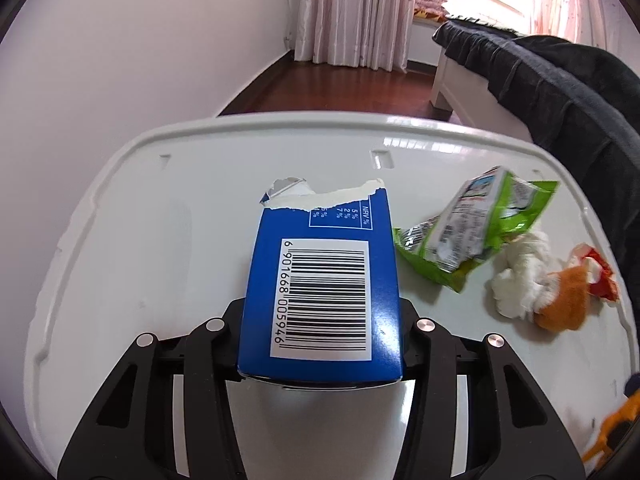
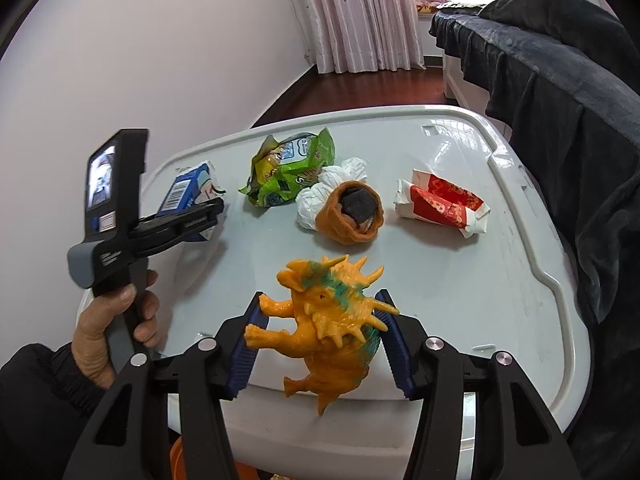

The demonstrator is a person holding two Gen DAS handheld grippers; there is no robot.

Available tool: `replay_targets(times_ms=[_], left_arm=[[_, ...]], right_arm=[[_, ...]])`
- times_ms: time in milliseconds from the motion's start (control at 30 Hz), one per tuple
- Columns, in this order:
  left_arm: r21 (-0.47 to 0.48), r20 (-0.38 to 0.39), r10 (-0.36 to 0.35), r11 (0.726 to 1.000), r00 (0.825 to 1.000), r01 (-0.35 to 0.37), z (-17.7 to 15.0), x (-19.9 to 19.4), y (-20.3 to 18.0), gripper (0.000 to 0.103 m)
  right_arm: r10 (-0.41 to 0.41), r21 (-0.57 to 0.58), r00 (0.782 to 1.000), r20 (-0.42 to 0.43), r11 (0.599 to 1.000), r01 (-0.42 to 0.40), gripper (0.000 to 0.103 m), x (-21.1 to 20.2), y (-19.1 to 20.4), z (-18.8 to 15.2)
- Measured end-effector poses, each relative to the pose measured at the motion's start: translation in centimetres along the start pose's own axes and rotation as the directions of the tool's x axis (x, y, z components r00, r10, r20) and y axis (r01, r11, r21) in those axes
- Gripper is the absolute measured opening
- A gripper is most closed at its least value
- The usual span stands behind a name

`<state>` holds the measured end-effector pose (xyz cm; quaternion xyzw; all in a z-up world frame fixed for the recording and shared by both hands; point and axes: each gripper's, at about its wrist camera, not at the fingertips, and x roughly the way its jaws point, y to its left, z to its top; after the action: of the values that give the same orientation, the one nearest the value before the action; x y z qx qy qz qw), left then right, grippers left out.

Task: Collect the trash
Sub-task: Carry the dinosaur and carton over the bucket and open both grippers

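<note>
I am holding my left gripper (image 1: 320, 320) around a torn blue carton (image 1: 322, 280) in the lower middle of the left wrist frame; its barcode is facing up and its ripped white edge is pointing toward the top of the frame. The black fingers are sitting against both sides of the carton, so it is clamped at a narrow opening. In the right wrist frame the same gripper (image 2: 200, 216) is showing at the left, with my left hand (image 2: 108, 340) wrapped around its handle and the blue carton (image 2: 188, 188) caught in its jaws above the white plastic tabletop (image 2: 500, 280).

My right gripper (image 2: 320, 336) is sitting in the lower middle of the right wrist frame, about half open, with its ribbed blue pads (image 2: 248, 348) flanking an orange toy dinosaur (image 2: 328, 328). The dinosaur's spikes are touching the right pad, but I cannot tell whether both pads are really pressing on it.

The rest of the trash is lying on the table beyond: a crumpled green snack bag (image 2: 288, 172) just right of the carton, white crumpled tissue (image 2: 332, 188) touching an orange-brown peel (image 2: 352, 216) in the centre, and a red and white wrapper (image 2: 444, 204) apart to the right. A dark blanket (image 2: 580, 120) is filling the right edge of the frame
</note>
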<state>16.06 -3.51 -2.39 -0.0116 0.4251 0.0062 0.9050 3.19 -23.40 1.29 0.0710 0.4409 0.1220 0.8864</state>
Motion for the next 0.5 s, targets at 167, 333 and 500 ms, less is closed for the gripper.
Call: replay_targets(times_ms=[167, 333, 500], left_arm=[[0.009, 0.020, 0.003, 1.000, 1.000, -0.003, -0.9, -3.8, 0.5, 0.047], [-0.009, 0.029, -0.036, 0.999, 0.999, 0.036, -2.6, -8.7, 1.1, 0.047], [0.015, 0.034, -0.075, 0.997, 0.997, 0.075, -6.5, -14.8, 1.3, 0.047]], right_arm=[[0.022, 0.004, 0.999, 0.037, 1.000, -0.022, 0.054, -0.9, 0.6, 0.5], [0.021, -0.035, 0.994, 0.103, 0.999, -0.018, 0.054, -2.8, 2.0, 0.3], [0.040, -0.035, 0.988, 0.146, 0.999, -0.035, 0.054, -6.1, 3.0, -1.8]])
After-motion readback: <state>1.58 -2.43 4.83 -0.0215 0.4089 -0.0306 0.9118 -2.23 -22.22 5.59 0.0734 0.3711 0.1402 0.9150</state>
